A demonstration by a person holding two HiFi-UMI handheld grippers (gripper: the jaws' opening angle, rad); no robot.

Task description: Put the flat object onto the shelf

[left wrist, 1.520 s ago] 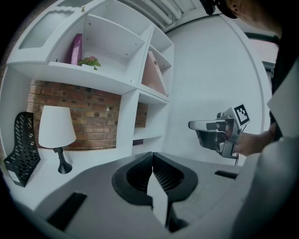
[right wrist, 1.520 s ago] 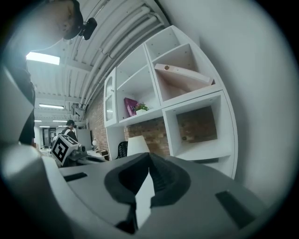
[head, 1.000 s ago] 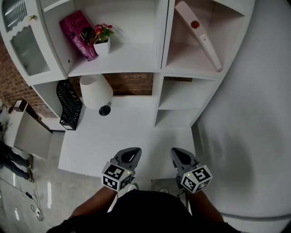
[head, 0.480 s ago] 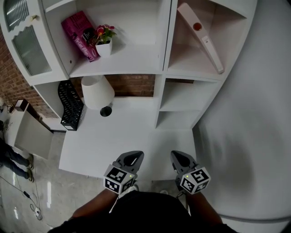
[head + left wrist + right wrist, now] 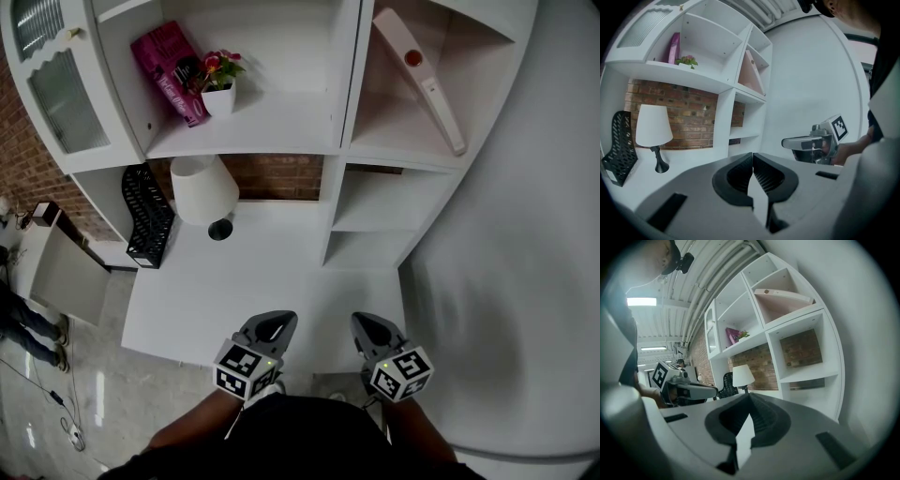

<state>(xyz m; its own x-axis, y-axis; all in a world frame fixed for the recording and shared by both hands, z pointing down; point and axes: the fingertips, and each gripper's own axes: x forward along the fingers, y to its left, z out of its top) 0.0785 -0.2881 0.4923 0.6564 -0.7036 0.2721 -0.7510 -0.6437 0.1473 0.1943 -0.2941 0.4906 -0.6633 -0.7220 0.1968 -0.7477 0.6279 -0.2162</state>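
So the left hand-held gripper (image 5: pixel 275 321) and right hand-held gripper (image 5: pixel 367 322) are both pinched together on nothing, side by side over the near edge of the desk (image 5: pixel 262 272). The flat board (image 5: pixel 417 70) leans tilted in the top right compartment of the shelf (image 5: pixel 339 94); a lamp (image 5: pixel 204 187) sits near the desk's back edge.

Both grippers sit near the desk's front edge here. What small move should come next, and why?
Probably just keep both grippers held back. The pale flat board with a red dot already leans inside the upper right compartment of the white shelf unit, and the left gripper and right gripper are both shut and empty, so nothing seems left to place.
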